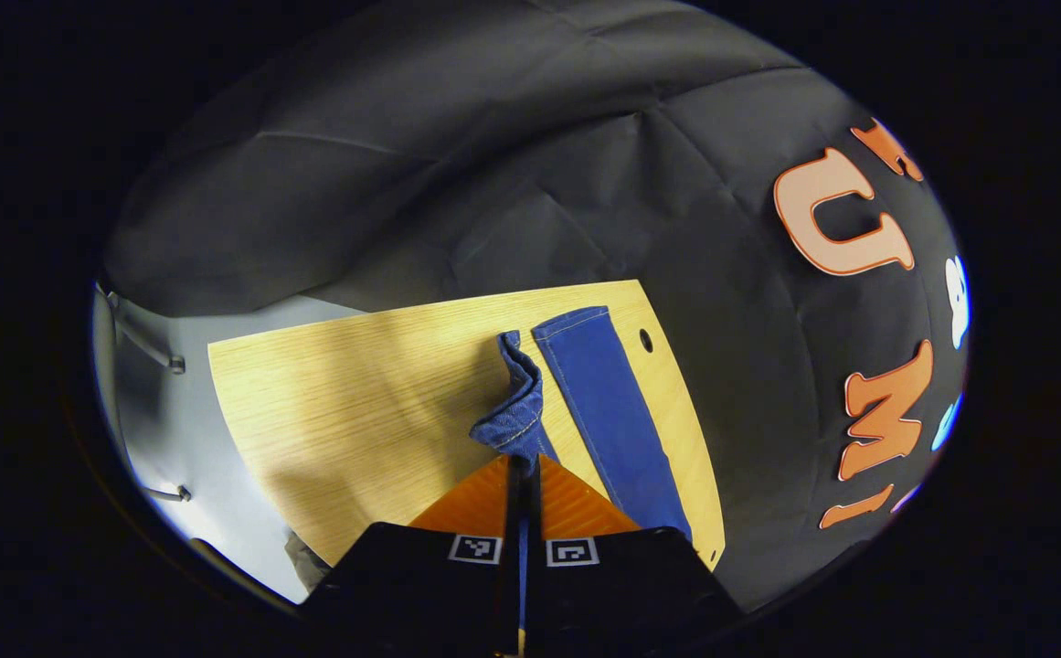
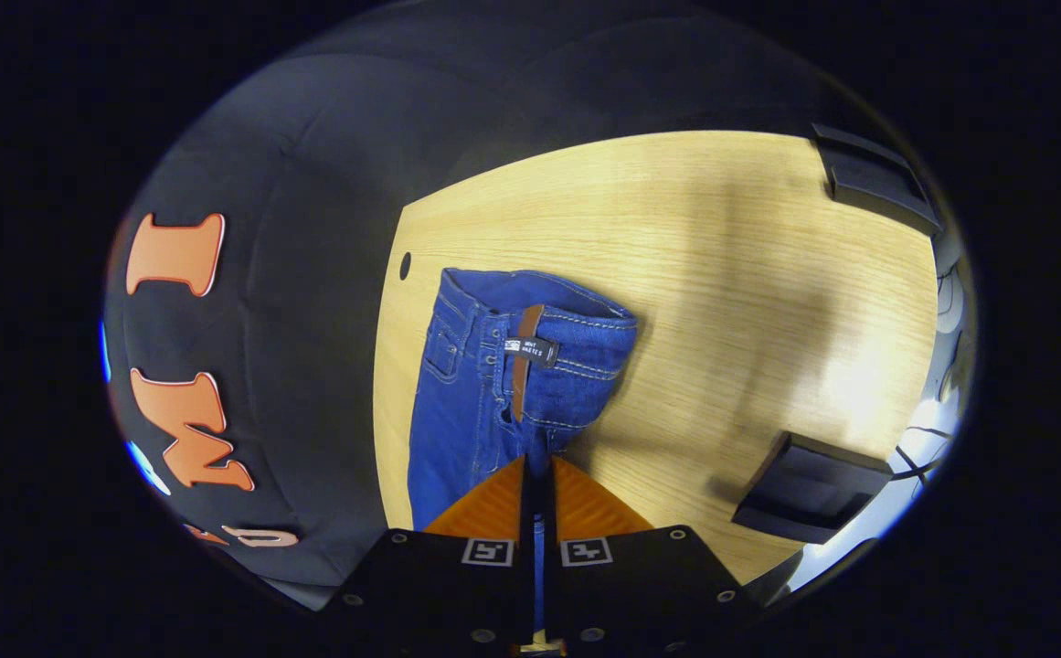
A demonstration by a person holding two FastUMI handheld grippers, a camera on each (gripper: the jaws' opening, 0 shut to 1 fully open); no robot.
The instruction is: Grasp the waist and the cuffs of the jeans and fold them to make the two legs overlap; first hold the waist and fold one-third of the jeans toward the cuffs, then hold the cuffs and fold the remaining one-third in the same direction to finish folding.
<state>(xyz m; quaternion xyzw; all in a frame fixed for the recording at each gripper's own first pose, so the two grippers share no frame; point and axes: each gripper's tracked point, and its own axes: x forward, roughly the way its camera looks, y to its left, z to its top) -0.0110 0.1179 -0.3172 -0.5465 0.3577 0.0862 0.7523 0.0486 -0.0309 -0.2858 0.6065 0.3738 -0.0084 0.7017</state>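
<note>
Blue jeans lie on a light wooden table. In the left gripper view one leg (image 1: 612, 411) stretches flat toward the far edge, and the other leg's cuff (image 1: 514, 402) is lifted and bunched, with my left gripper (image 1: 523, 461) shut on it. In the right gripper view the waist (image 2: 530, 352), with its brown patch and a small tag, is raised and folded over, and my right gripper (image 2: 539, 466) is shut on the denim at the waist's near edge.
The wooden table (image 1: 356, 402) has a small round hole (image 1: 645, 340) near its far corner. Two dark blocks (image 2: 809, 489) (image 2: 873, 178) sit at the table's right side in the right gripper view. Black cloth wall surrounds the table.
</note>
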